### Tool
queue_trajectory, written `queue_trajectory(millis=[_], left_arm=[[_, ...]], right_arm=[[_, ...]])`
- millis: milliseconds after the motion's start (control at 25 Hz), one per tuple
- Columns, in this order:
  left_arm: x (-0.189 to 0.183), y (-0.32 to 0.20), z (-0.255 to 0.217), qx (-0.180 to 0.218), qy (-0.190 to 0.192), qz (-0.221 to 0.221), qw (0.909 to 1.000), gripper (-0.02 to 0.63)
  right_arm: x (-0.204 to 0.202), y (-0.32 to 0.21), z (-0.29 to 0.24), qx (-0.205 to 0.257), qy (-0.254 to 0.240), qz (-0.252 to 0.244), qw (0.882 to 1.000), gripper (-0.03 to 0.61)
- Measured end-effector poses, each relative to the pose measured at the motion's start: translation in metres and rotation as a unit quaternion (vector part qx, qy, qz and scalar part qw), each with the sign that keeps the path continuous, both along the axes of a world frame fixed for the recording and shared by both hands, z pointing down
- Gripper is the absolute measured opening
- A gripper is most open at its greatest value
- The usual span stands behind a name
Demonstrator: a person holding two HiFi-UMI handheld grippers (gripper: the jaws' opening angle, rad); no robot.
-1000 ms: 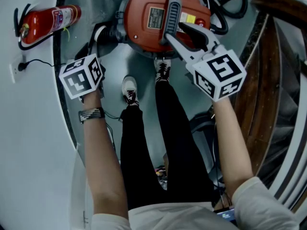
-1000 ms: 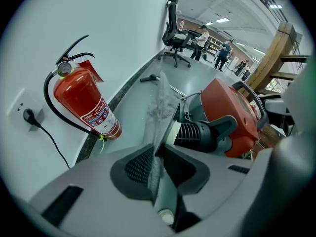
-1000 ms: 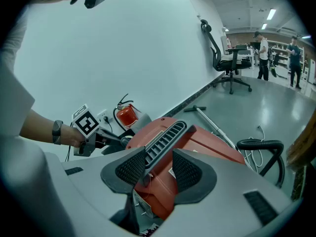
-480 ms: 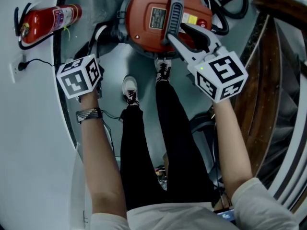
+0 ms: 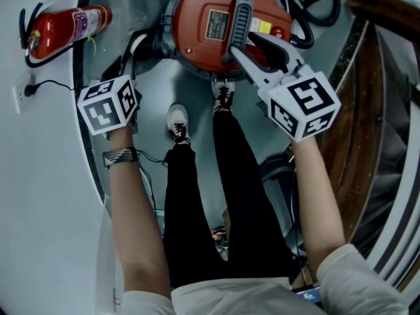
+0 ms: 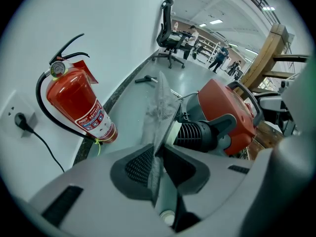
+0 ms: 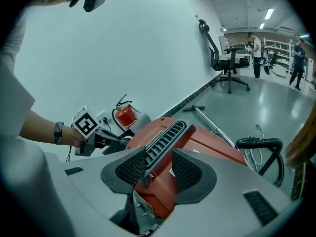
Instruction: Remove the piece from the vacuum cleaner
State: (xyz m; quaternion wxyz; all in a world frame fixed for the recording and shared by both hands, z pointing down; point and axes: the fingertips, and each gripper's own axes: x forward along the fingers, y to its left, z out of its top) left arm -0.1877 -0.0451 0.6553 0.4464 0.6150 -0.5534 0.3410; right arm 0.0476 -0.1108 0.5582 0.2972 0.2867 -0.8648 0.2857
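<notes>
The thin, pale grey, dusty-looking flat piece (image 6: 159, 107) stands edge-on between the jaws of the left gripper (image 6: 159, 154), whose dark textured pads are pressed against its two faces, so this claw is clamped on it. The piece's far end reaches up beside the black ribbed hose inlet (image 6: 197, 132) on the left side of the round red vacuum cleaner (image 5: 203, 25); whether it is joined to the inlet cannot be told.

The right gripper (image 7: 159, 168) is closed around the grey slotted carry handle (image 7: 163, 137) on top of the vacuum cleaner, one pad on each side of it.

Against the picture from a second ago, very little differs: the left gripper's marker cube sits slightly further left, the right one slightly further right, and both grips are unchanged.

A silver rating plate (image 5: 216, 25) and a yellow sticker (image 5: 260, 26) sit on the vacuum's top, their print too small to read. Further left, by the white wall, lies a red fire extinguisher (image 6: 79, 105) with a white printed label, also unreadable. A black plug sits in a wall socket (image 6: 22, 122) near it.
</notes>
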Motion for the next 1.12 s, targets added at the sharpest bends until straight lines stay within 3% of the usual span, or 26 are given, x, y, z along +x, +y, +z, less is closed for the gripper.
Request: queue_trajectory(millis=[720,1120], left_arm=[[-0.0014,-0.0033,-0.0004,0.019,0.031,0.038,0.9986,0.061],[-0.0016,-0.0058,-0.0035,0.025,0.014,0.064,0.9975,0.060]], right_arm=[[-0.0001,0.0005,-0.0001,-0.007,-0.001,0.009,1.000,0.179],[0.0009,0.0003,0.0001,-0.006,0.001,0.016,1.000,0.179]])
